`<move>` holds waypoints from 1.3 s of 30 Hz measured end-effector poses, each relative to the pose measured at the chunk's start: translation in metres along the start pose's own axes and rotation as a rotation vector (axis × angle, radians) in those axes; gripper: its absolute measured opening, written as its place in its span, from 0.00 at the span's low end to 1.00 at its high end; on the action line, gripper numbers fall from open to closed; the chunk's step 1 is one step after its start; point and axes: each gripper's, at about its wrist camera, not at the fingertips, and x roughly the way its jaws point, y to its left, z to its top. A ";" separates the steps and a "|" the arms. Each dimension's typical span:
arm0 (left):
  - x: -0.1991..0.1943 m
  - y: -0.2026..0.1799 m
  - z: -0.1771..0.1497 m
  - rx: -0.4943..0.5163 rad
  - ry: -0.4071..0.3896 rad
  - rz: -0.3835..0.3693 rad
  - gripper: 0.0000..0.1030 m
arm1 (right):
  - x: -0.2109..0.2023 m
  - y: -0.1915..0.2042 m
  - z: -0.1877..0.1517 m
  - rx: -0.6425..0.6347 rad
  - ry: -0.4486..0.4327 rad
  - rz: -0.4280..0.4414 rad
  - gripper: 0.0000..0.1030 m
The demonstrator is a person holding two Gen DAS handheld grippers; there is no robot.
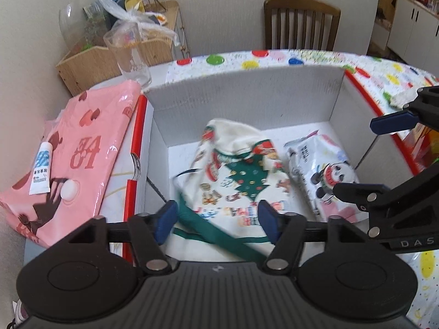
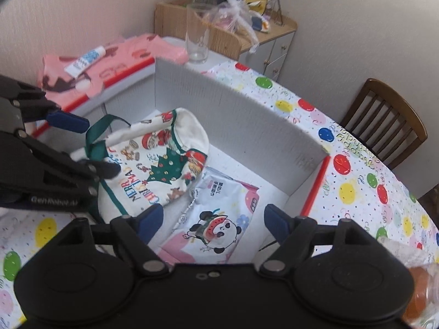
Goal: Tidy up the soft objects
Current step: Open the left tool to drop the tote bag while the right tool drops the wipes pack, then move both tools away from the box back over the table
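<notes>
A white Christmas cloth bag (image 1: 241, 175) with a green strap (image 1: 208, 230) lies in the open white box (image 1: 247, 96). Beside it, on the right in the left wrist view, lies a soft panda-print pack (image 1: 323, 172). My left gripper (image 1: 216, 219) hovers open over the bag; the strap runs between its blue pads without being pinched. My right gripper (image 2: 216, 222) is open above the panda pack (image 2: 216, 219), touching nothing. The right wrist view also shows the bag (image 2: 159, 164), the box wall (image 2: 233, 115) and my left gripper (image 2: 87, 145) at the left.
A pink plastic bag (image 1: 82, 153) with a white tube (image 1: 41, 172) lies left of the box. Behind stand a tall glass (image 1: 129, 54) and a cluttered wooden cabinet (image 1: 90, 63). A wooden chair (image 1: 301, 24) stands past the dotted tablecloth (image 2: 356, 192). An orange bottle (image 2: 419, 293) is near right.
</notes>
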 end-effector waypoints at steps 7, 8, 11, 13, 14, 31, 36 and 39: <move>-0.030 -0.005 -0.002 -0.014 -0.056 -0.026 0.72 | -0.039 -0.005 -0.007 0.054 -0.075 0.040 0.81; -0.036 -0.006 -0.002 -0.015 -0.069 -0.032 0.72 | -0.045 -0.006 -0.009 0.057 -0.089 0.046 0.82; -0.054 -0.012 -0.003 -0.015 -0.103 -0.051 0.72 | -0.068 -0.007 -0.015 0.062 -0.136 0.056 0.84; -0.066 -0.016 -0.003 -0.018 -0.129 -0.069 0.72 | -0.084 -0.009 -0.019 0.072 -0.169 0.063 0.85; -0.072 -0.019 -0.003 -0.022 -0.145 -0.082 0.72 | -0.092 -0.011 -0.021 0.080 -0.188 0.069 0.87; -0.159 -0.100 -0.026 -0.046 -0.353 -0.251 0.82 | -0.204 -0.062 -0.107 0.278 -0.378 0.074 0.93; -0.167 -0.131 -0.030 -0.047 -0.372 -0.334 0.96 | -0.224 -0.080 -0.138 0.317 -0.410 0.039 0.98; -0.171 -0.147 -0.033 -0.034 -0.401 -0.358 0.98 | -0.233 -0.091 -0.158 0.339 -0.424 0.028 1.00</move>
